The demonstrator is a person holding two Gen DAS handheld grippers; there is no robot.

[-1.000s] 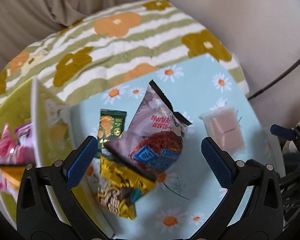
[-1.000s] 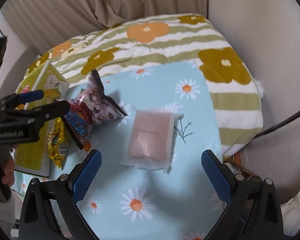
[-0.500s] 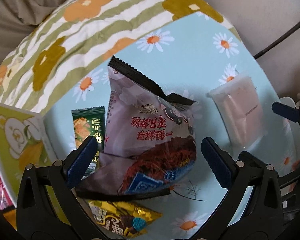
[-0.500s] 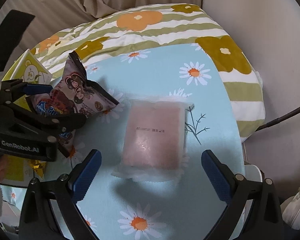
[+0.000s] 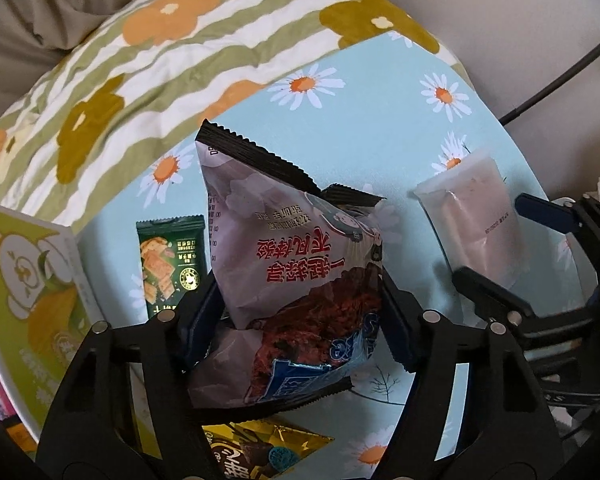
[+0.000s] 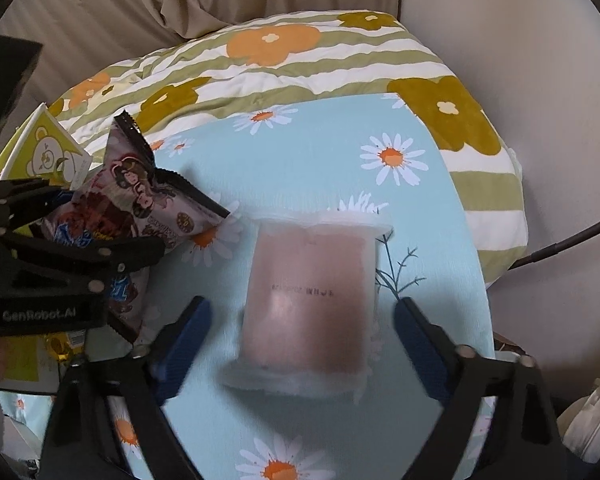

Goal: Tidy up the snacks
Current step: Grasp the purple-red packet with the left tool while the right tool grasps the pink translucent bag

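My left gripper (image 5: 296, 320) is shut on a purple snack bag (image 5: 292, 256) with a black serrated top, pinching its lower half. The same bag (image 6: 140, 208) and the left gripper (image 6: 80, 248) show at the left of the right wrist view. My right gripper (image 6: 300, 344) is open, its blue pads on either side of a pink packet in a clear wrapper (image 6: 308, 300), apart from it. That packet (image 5: 472, 224) lies at the right of the left wrist view. A green bar packet (image 5: 170, 260) and a gold packet (image 5: 256, 456) lie on the blue daisy cloth (image 5: 340, 120).
A yellow-green bear-print box (image 5: 28, 280) stands at the left, its corner (image 6: 48, 152) also in the right wrist view. A striped flower quilt (image 6: 300, 60) lies behind the cloth. A black cable (image 6: 560, 244) runs past the right edge. Wall and curtain stand behind.
My left gripper closed on the purple bag. My right gripper moved down over the pink packet and its fingers narrowed around it.
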